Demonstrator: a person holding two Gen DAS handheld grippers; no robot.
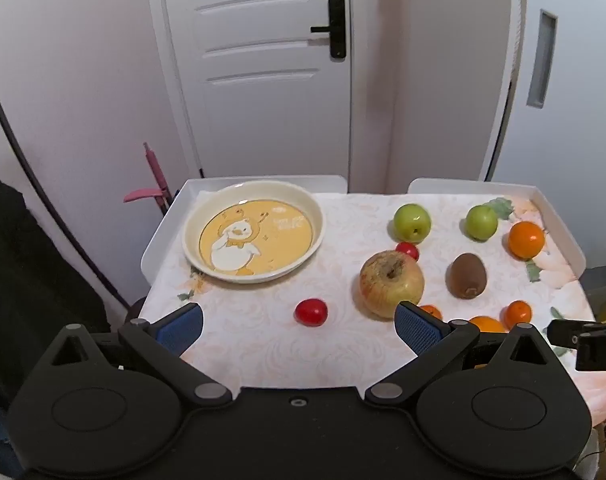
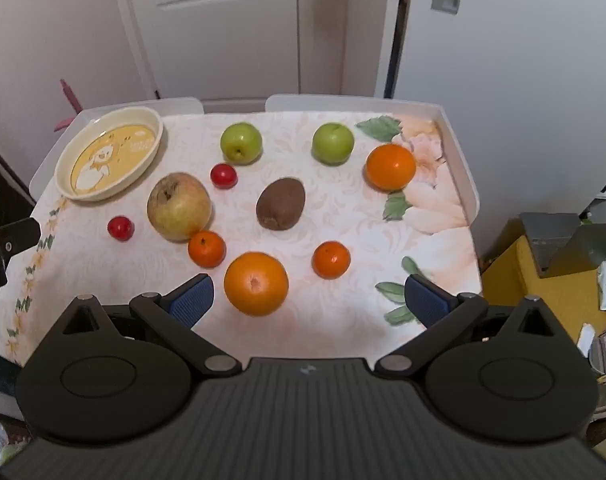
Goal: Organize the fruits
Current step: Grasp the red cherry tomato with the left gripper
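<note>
A cream plate with a yellow duck picture (image 1: 253, 236) (image 2: 109, 154) sits empty at the table's far left. Loose on the cloth lie a large yellowish apple (image 1: 391, 283) (image 2: 179, 205), two green apples (image 2: 241, 143) (image 2: 333, 143), a kiwi (image 2: 281, 203), two big oranges (image 2: 256, 283) (image 2: 391, 167), two small mandarins (image 2: 207, 248) (image 2: 331, 259) and two red cherry tomatoes (image 1: 311, 311) (image 2: 223, 175). My left gripper (image 1: 299, 326) is open, the near tomato just beyond it. My right gripper (image 2: 309, 300) is open, the near orange between its fingers' line.
The table is a white rimmed tray (image 2: 461, 160) covered by a floral cloth. A white door (image 1: 263, 68) stands behind it. A yellow box (image 2: 543, 272) sits to the right of the table. A pink tool (image 1: 155, 184) leans at the far left.
</note>
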